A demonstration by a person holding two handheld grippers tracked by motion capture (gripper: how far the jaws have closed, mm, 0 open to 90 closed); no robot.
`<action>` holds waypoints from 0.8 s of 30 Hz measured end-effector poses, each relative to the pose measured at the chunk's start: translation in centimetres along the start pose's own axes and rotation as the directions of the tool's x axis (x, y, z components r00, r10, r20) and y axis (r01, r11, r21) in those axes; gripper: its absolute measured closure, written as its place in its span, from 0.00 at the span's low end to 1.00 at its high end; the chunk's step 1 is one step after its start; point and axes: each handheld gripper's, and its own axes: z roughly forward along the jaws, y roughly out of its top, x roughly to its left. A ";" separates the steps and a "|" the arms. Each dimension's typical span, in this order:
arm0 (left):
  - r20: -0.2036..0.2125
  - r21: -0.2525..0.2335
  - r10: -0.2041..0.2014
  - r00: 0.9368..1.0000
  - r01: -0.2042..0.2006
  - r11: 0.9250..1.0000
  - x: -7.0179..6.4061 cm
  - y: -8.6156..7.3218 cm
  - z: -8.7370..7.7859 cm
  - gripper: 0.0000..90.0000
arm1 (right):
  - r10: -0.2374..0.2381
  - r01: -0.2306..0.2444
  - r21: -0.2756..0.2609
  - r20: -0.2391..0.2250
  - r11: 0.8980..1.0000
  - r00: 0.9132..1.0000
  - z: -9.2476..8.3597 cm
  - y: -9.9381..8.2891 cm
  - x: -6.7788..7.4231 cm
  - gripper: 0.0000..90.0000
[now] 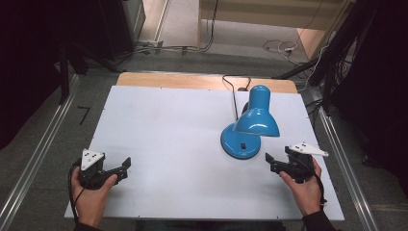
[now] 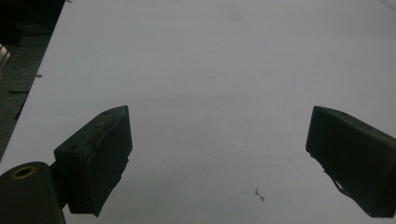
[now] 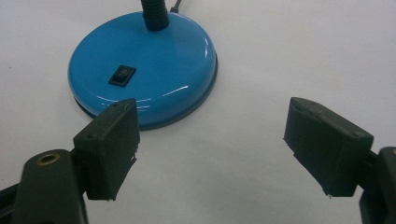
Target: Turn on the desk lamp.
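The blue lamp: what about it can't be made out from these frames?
- Lamp bulb: high view, hidden inside the shade.
- Switch position: right gripper view, too small to read.
- Lamp neck: right gripper view, cut off by the top edge.
- Cord end: high view, runs off the table's far edge.

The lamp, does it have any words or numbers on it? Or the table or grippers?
None can be read.
The lamp shows no writing on shade or base.
Its switch bears a small mark, too blurred to read.
The table and both grippers, left and right, show no writing.
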 end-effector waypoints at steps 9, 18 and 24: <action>0.002 0.000 -0.001 1.000 0.001 1.000 0.0 0.0 0.0 0.08 | -0.009 0.009 -0.002 -0.011 1.000 1.000 0.4 0.3 0.5 0.19; 0.002 -0.001 0.000 1.000 0.000 1.000 0.0 0.0 0.0 0.08 | -0.004 0.004 -0.007 -0.022 1.000 1.000 0.8 0.7 0.9 0.20; 0.003 -0.001 0.000 1.000 0.000 1.000 0.0 0.0 0.0 0.08 | -0.009 0.009 -0.007 -0.025 1.000 1.000 1.1 0.9 1.1 0.20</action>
